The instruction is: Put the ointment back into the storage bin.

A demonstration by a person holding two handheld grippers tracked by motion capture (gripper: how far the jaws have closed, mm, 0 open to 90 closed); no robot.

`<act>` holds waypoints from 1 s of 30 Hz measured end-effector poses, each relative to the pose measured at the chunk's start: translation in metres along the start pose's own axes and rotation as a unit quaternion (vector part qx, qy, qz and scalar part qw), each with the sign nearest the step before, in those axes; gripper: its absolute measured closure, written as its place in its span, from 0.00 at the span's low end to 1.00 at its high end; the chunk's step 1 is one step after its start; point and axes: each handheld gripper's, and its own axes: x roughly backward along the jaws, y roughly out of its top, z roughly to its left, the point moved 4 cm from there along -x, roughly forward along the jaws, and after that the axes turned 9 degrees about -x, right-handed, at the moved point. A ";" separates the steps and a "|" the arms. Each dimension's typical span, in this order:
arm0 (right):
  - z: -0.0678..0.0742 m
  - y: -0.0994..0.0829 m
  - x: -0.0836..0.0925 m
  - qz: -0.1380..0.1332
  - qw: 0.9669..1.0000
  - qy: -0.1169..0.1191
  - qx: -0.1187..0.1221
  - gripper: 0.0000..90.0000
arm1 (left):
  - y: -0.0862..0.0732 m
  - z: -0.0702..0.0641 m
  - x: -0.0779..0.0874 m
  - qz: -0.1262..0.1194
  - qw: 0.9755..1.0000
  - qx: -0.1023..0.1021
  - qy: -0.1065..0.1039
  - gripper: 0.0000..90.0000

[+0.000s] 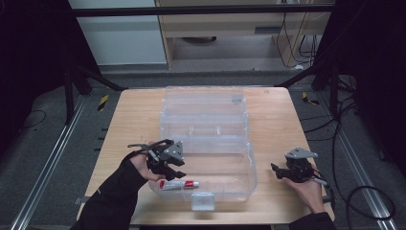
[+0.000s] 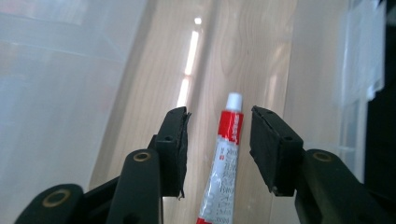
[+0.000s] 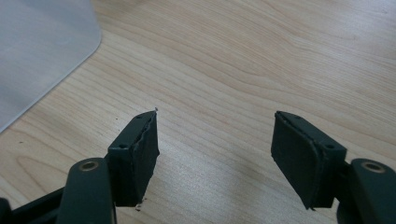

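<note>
A small tube (image 1: pixel 178 184) with a red band and a white cap lies on the floor of a clear plastic box (image 1: pixel 252 165), near its front left corner. My left gripper (image 1: pixel 173 171) hangs just above the tube, tilted down into the box. In the left gripper view the tube (image 2: pixel 223 163) runs between the jaws of that gripper (image 2: pixel 220 114), which stand apart on either side without touching it. My right gripper (image 1: pixel 276 170) rests in a hand on the table to the right of the box. Its jaws (image 3: pixel 215 115) are open over bare wood, with nothing between them.
The box's clear lid (image 1: pixel 203 103) lies folded back behind it, and a latch tab (image 1: pixel 202 201) sticks out at the front. The wooden table (image 1: pixel 129 124) has bare areas left and right of the box. A rounded corner of the box (image 3: pixel 37 51) lies ahead of the right gripper.
</note>
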 end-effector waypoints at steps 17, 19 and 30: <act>0.000 0.000 0.002 -0.002 1.000 0.005 -0.017 0.35 | -0.030 0.004 0.050 -0.131 0.968 0.160 0.144 0.60; 0.000 0.000 0.002 -0.002 1.000 0.005 -0.017 0.35 | -0.039 0.004 0.057 -0.148 0.959 0.180 0.164 0.61; -0.002 0.001 0.004 -0.009 1.000 0.004 -0.026 0.36 | -0.099 0.005 0.078 -0.157 0.910 0.272 0.269 0.66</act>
